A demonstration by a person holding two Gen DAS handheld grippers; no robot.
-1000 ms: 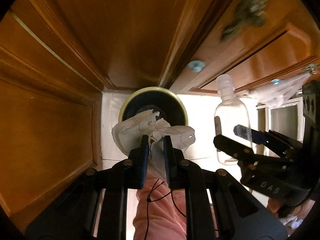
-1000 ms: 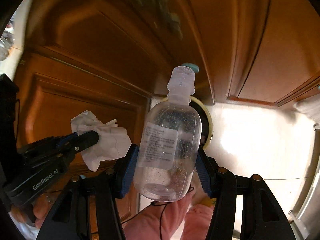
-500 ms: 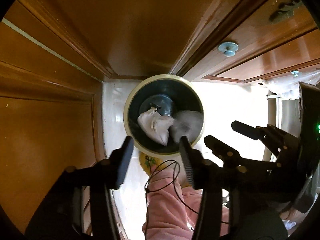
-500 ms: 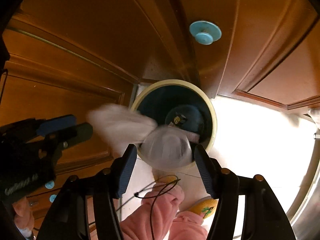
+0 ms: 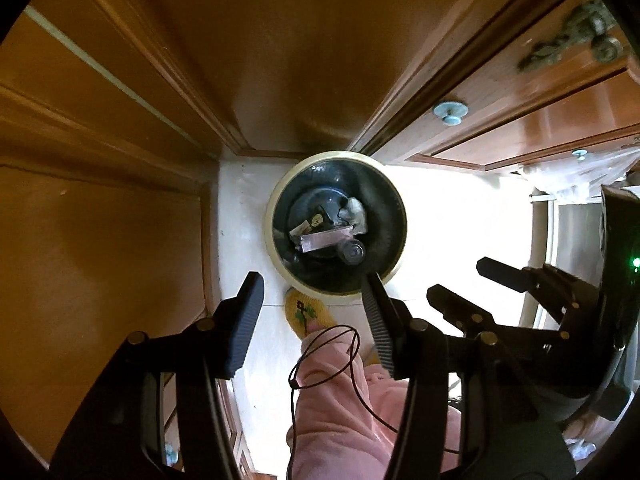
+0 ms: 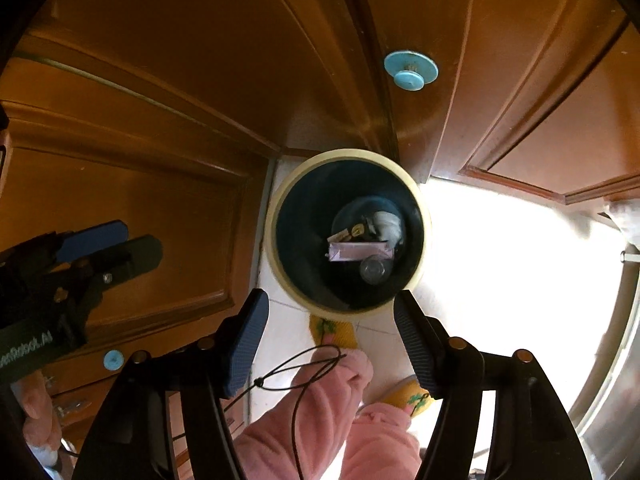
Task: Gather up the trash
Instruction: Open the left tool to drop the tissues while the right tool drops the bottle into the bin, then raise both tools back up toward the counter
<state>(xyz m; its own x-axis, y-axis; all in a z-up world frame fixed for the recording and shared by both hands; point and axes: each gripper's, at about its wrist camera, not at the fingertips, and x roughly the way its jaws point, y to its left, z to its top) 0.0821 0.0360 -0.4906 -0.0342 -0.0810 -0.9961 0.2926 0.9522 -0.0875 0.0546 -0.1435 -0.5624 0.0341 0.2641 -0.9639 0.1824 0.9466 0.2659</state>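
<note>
A round bin with a cream rim point(image 5: 336, 155) point(image 6: 348, 153) stands on the white floor in a corner of wooden cabinets, straight below both grippers. At its dark bottom lie a crumpled white tissue point(image 5: 354, 210) point(image 6: 386, 224), a clear plastic bottle point(image 5: 352, 252) point(image 6: 374, 270) and a pinkish flat wrapper point(image 5: 326, 240) point(image 6: 358, 250). My left gripper point(image 5: 314, 320) hangs open above the bin, holding nothing. My right gripper point(image 6: 330, 340) is beside it, its jaws opening with nothing between them. Each gripper shows in the other's view: the right gripper point(image 5: 480, 284) and the left gripper point(image 6: 108, 248).
Brown cabinet doors with pale blue knobs point(image 5: 450, 112) point(image 6: 410, 70) close in the bin at the back and left. A person's pink trouser legs and yellow slippers point(image 5: 306, 312) point(image 6: 334, 330) stand just in front of the bin. A curved metal surface point(image 6: 616, 360) lies at the right.
The left gripper opened and the tissue dropped into the bin. The right gripper let go of the bottle, which fell in too. Both grippers came lower over the bin.
</note>
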